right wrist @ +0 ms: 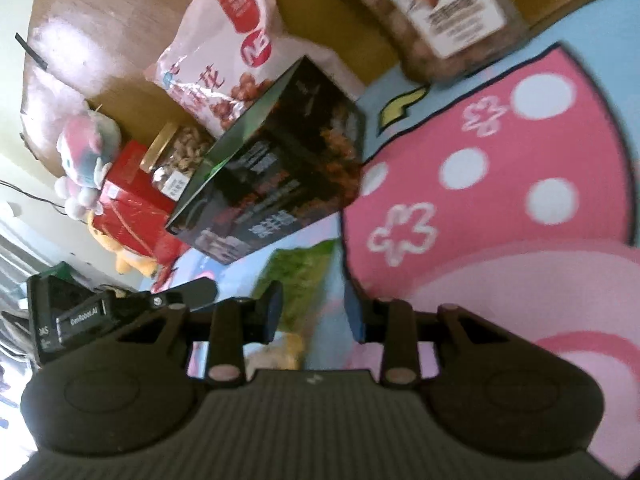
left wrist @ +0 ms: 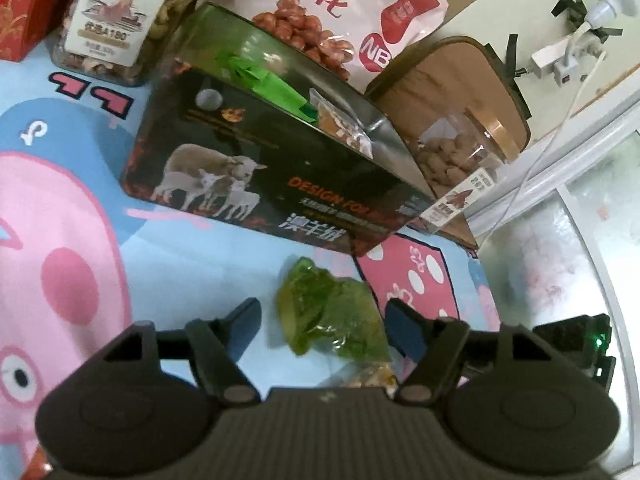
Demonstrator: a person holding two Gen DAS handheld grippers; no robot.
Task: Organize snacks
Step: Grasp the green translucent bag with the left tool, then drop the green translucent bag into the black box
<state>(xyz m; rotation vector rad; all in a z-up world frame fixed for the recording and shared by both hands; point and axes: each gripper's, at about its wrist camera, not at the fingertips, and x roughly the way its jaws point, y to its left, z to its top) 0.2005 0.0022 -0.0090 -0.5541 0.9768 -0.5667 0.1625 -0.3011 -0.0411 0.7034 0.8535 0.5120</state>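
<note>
A small green snack packet lies on the cartoon mat in front of an open black tin box with sheep printed on its side. My left gripper is open, its fingers on either side of the packet, not touching it. Green and orange packets lie inside the box. In the blurred right wrist view my right gripper is open around a green packet on the mat, near the same box.
Behind the box stand a pink bag of fried twists, a jar of cashews, a tipped jar of nuts and a red box. Plush toys sit at the left. A power strip hangs on the wall.
</note>
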